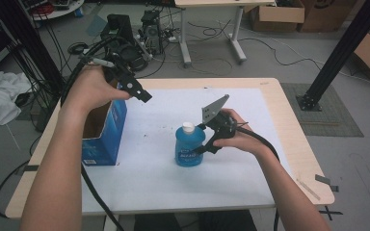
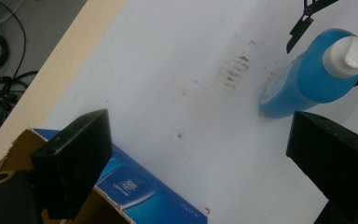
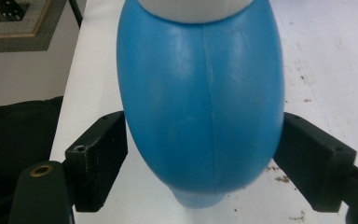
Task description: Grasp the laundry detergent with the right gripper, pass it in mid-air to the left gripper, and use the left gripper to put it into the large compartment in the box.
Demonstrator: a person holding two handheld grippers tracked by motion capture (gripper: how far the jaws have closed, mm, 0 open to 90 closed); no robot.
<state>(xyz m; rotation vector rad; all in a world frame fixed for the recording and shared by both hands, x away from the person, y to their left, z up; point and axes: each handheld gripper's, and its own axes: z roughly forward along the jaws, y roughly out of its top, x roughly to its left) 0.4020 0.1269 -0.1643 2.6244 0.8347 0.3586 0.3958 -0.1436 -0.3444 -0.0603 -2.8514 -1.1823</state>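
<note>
White paper covers the desk [image 1: 139,183], and a grey floor with cables lies behind it. Near the person's edge stands the blue bottle [image 1: 190,147], upright, with its white cap [image 1: 188,127] on top. The right gripper [image 3: 200,154] is at the right side of the bottle; its jaws stand apart, one on each side of the round body. They are very close to the plastic, but I cannot tell if they already press on it. To grasp it well, the jaws should close slowly and evenly on the widest part, level with the desk, because the curved wall may slip up or down. To the left of the bottle is the open blue box [image 1: 103,130]. The left gripper [image 1: 142,93] hangs above the box edge with its jaws apart and nothing between them; it is better to keep it still there.
</note>
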